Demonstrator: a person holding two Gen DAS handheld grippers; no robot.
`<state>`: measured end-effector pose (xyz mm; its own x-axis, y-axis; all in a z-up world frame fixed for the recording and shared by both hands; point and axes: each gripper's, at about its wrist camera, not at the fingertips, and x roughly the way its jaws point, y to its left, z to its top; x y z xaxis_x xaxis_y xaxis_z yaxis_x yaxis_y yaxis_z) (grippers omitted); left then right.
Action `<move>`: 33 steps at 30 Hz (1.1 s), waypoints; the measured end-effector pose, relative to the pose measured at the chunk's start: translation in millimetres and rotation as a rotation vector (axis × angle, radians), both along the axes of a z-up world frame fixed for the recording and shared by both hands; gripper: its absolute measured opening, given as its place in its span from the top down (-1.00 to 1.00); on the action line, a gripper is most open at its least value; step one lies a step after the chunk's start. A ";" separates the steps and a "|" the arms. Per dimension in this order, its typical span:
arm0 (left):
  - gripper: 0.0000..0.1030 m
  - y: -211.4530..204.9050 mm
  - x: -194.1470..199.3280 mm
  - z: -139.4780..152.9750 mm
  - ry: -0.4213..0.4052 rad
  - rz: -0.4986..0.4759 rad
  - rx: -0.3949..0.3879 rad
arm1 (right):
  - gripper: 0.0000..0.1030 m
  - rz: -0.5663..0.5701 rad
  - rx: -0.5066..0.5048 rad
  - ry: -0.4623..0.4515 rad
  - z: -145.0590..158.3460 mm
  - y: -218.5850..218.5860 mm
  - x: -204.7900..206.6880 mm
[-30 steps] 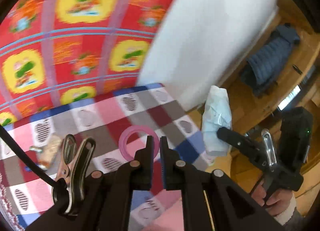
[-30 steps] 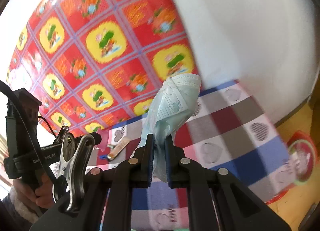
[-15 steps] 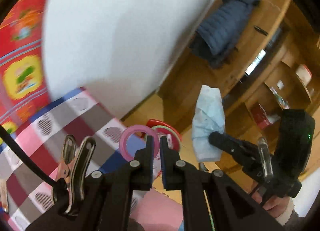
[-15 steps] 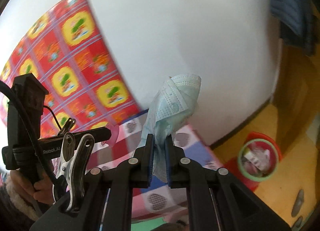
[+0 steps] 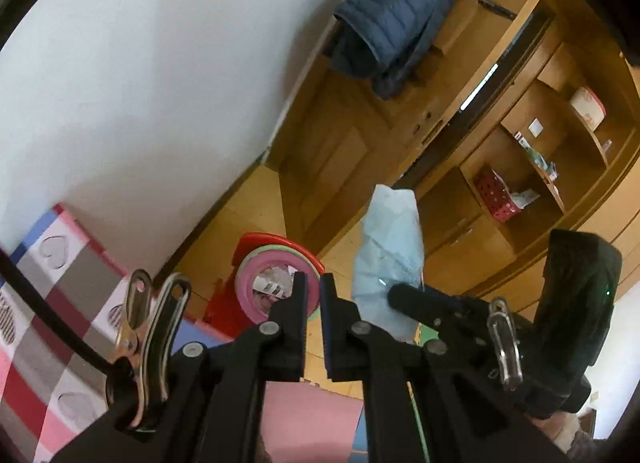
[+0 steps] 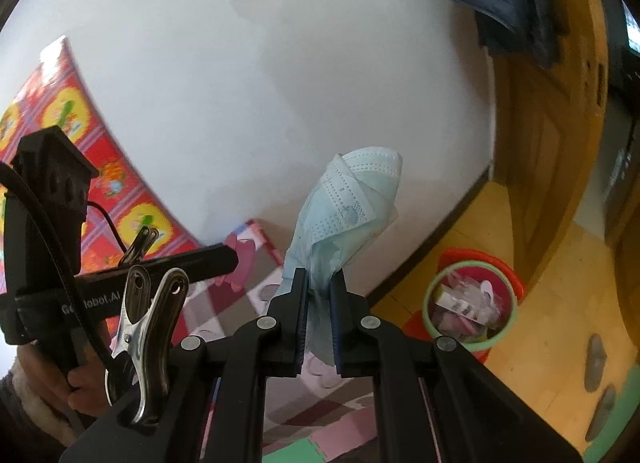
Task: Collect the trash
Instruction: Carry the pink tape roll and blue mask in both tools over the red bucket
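Since the earlier frames I had swung both grippers away from the checked cloth and the red patterned sheet toward the corner of the room, so the trash bin [image 6: 472,303] had come into sight on the wooden floor. My right gripper [image 6: 320,303] was clenched on a crumpled pale blue face mask [image 6: 352,207], whose upper part stood up above the pads in the centre of the right wrist view. My left gripper [image 5: 313,295] was clenched on the rim of a pink tape ring [image 5: 250,283], which in the left wrist view overlapped the bin's mouth just left of my fingertips. The bin, red outside with a green rim and already holding paper scraps, sat in the lower right of the right wrist view, near the white wall's baseboard. A dark blue padded jacket [image 5: 396,11] hung over the wooden cabinet [image 5: 520,167] at the top of the frame.

I judged this to be the carrying step: both pieces of trash were gripped and on the way, neither yet above the opening. The next move called for bringing each gripper over the bin's mouth before letting go, mask first perhaps, since a light mask could drift and miss the rim.
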<state>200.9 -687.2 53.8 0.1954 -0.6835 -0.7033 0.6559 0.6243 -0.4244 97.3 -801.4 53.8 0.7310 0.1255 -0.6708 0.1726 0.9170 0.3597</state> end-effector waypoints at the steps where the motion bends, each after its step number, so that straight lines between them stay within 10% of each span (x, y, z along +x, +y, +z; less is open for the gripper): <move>1: 0.89 -9.9 4.9 -3.5 0.009 -0.010 -0.002 | 0.79 -0.008 0.001 0.004 -3.4 -7.7 2.2; 14: 0.89 -129.9 70.9 -61.9 0.105 -0.080 0.070 | 0.78 -0.161 0.080 0.097 -63.0 -124.8 36.3; 33: 0.89 -288.0 130.1 -279.1 0.285 -0.176 0.253 | 0.79 -0.309 0.215 0.317 -272.0 -245.1 62.9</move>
<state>331.1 -975.1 -225.3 -0.1361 -0.4878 -0.8623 0.6405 0.6207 -0.4522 160.2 -1046.5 -218.1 0.5196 0.0951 -0.8491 0.5567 0.7162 0.4209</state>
